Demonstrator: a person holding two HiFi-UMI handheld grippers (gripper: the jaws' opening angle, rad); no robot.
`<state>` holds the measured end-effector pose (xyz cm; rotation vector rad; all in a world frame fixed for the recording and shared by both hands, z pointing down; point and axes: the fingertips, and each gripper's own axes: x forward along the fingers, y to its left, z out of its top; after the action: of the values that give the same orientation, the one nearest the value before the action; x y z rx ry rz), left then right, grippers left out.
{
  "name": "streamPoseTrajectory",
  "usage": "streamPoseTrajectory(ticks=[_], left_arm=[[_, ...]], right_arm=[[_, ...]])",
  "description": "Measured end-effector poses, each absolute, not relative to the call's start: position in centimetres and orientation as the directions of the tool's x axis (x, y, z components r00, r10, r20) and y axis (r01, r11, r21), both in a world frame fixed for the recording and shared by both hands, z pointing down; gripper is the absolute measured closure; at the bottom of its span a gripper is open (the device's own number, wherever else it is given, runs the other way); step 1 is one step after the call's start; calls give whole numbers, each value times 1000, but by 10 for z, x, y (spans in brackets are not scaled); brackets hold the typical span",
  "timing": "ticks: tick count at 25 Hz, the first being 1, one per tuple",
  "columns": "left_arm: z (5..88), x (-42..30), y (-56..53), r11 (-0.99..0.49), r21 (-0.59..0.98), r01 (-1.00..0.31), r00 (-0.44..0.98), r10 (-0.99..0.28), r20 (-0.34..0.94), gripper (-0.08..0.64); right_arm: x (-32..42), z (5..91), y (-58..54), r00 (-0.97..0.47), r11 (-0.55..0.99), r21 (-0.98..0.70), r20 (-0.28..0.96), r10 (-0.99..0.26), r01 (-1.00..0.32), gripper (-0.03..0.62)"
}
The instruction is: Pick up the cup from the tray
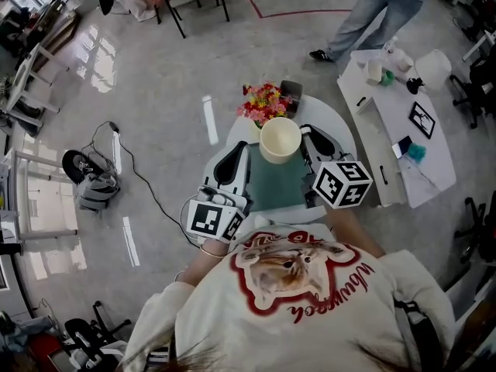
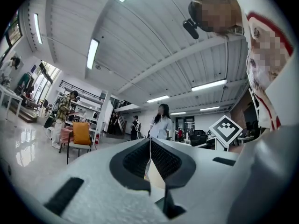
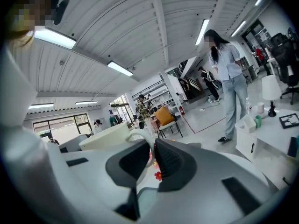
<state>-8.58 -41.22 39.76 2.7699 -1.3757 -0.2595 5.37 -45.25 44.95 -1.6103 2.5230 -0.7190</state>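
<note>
Cup (image 1: 280, 139) by its handle (image 3: 140, 141), over the tray (image 1: 280, 184).
My right gripper (image 1: 308, 136) pinches the handle tight so the cup cannot slip or tip. The cup hangs over the tray's far end, near the flowers (image 1: 263, 101). My left gripper (image 1: 235, 155) sits beside the tray, jaws together on nothing, out of the way.

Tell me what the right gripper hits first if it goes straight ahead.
The right gripper is shut on the handle of the cream cup. Beyond that, probably the red and yellow flower bunch, though depth is unclear.
</note>
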Motion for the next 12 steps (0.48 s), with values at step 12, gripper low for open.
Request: streamPoseTrajectory(ticks=[12], left_arm=[[403, -66, -397, -558, 89, -825, 543, -827, -144, 541]], right_arm=[[64, 444, -452, -517, 427, -399, 148, -843, -811, 541]])
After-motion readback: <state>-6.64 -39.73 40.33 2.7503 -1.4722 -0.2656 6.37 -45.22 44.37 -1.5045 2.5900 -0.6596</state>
